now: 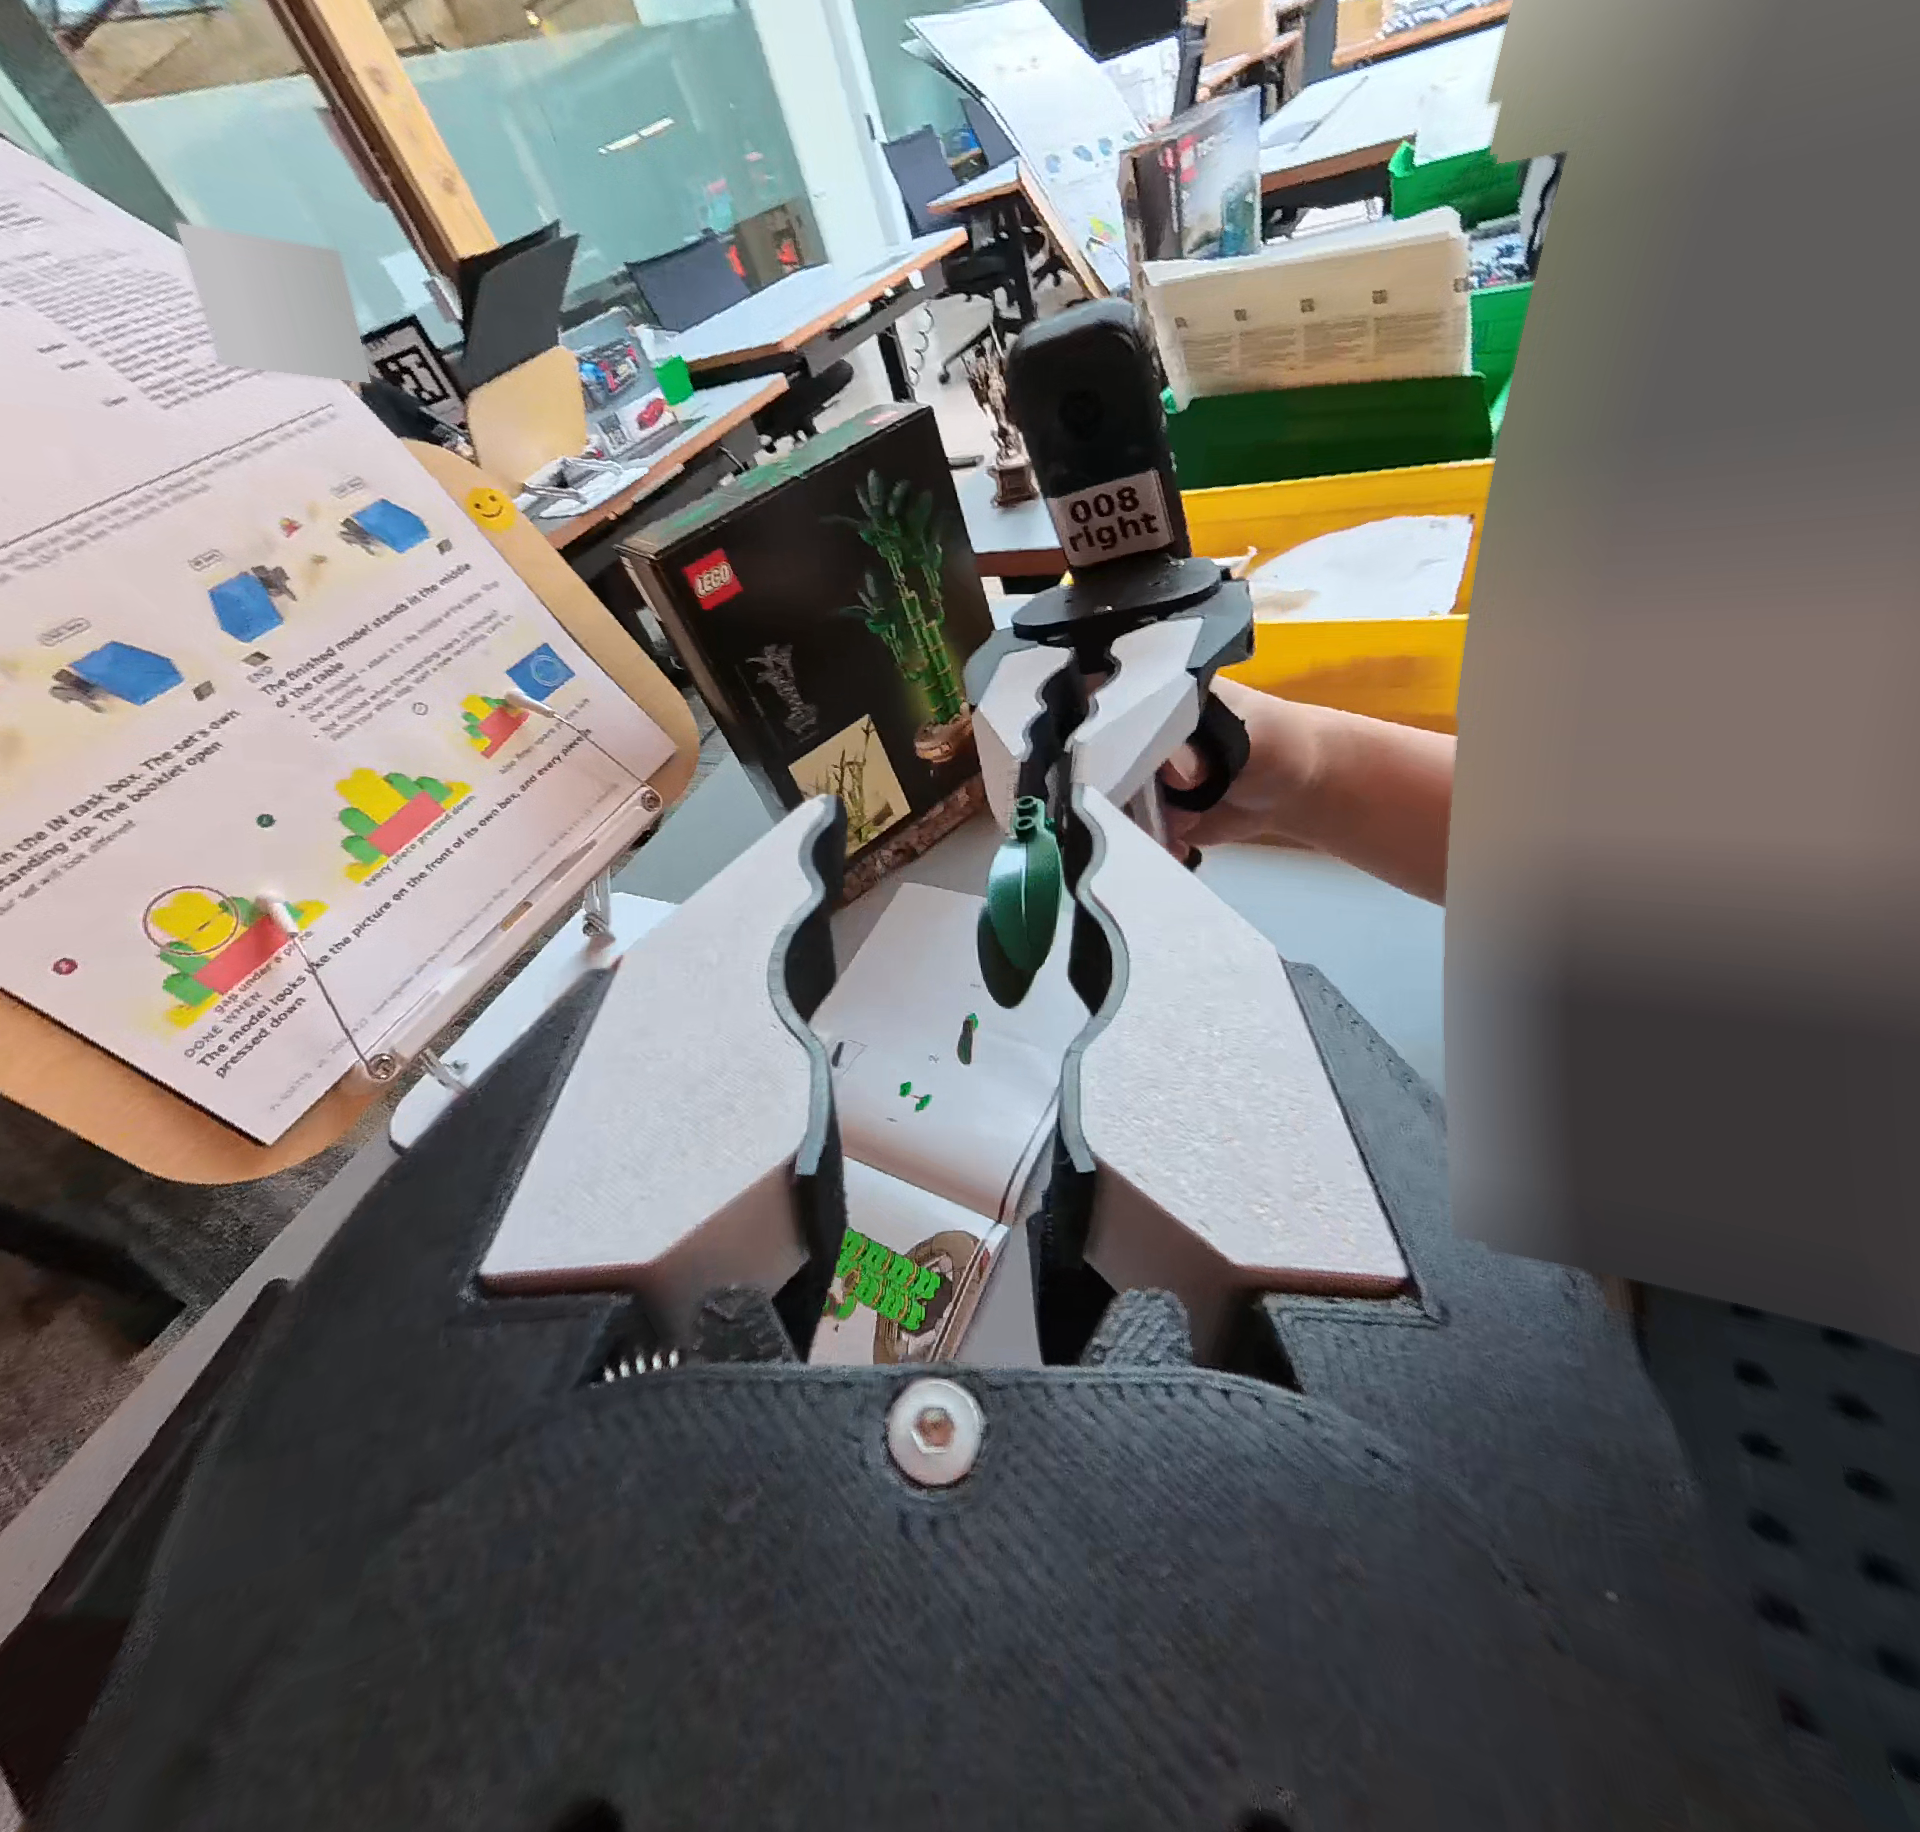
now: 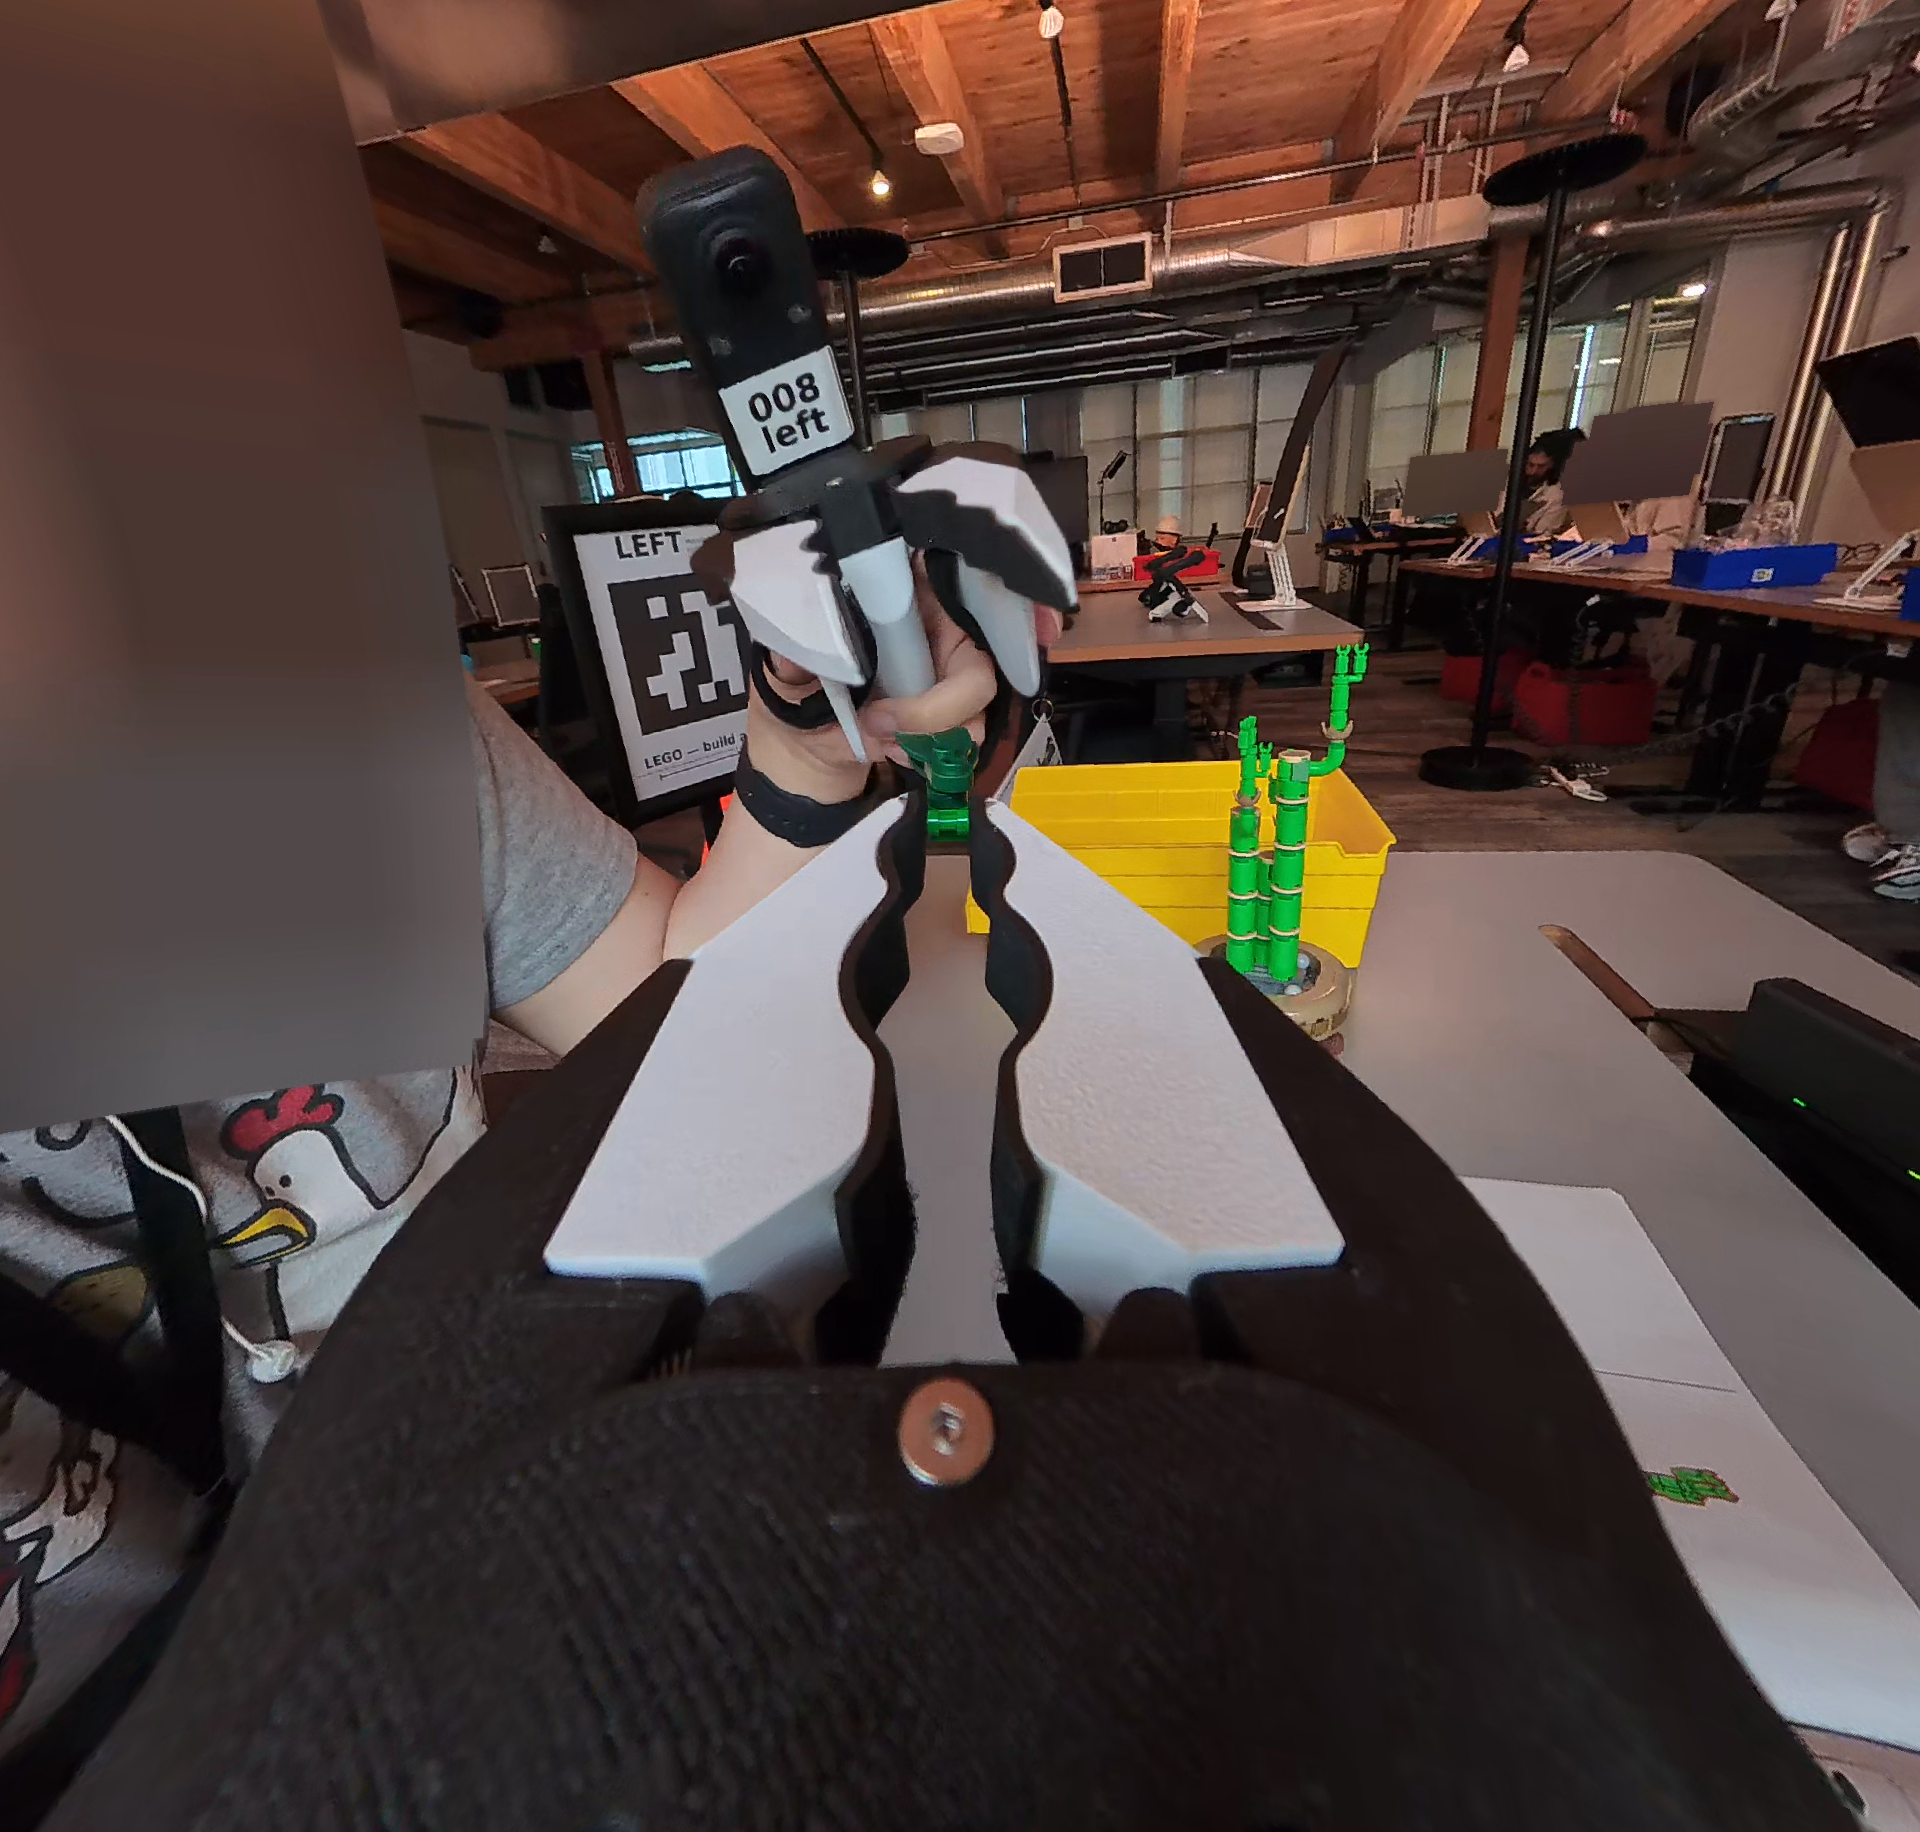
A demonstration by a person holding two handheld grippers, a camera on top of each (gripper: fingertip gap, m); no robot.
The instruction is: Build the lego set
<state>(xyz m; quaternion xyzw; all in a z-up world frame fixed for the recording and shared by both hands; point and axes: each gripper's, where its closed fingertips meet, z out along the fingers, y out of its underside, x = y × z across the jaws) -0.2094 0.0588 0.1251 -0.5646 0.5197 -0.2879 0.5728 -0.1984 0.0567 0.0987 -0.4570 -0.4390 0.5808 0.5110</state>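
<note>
Left wrist view: right gripper (image 1: 1049,795) fingers pinch leaf piece (image 1: 1020,899) at 12 o'clock; left gripper (image 1: 951,847) fingers released. Advice: align stud squarely before pressing.

Bright daylight from windows (image 1: 582,120), ceiling lamps (image 2: 880,184) on; strong fisheye bending at edges, sharp focus, soft shadows.

Dark green leaf piece (image 1: 1020,904) noted; bright green bamboo model (image 2: 1280,847) banded in tan; yellow bin (image 2: 1143,832); black set box (image 1: 821,629); desk (image 2: 1507,1003) grey.
</note>
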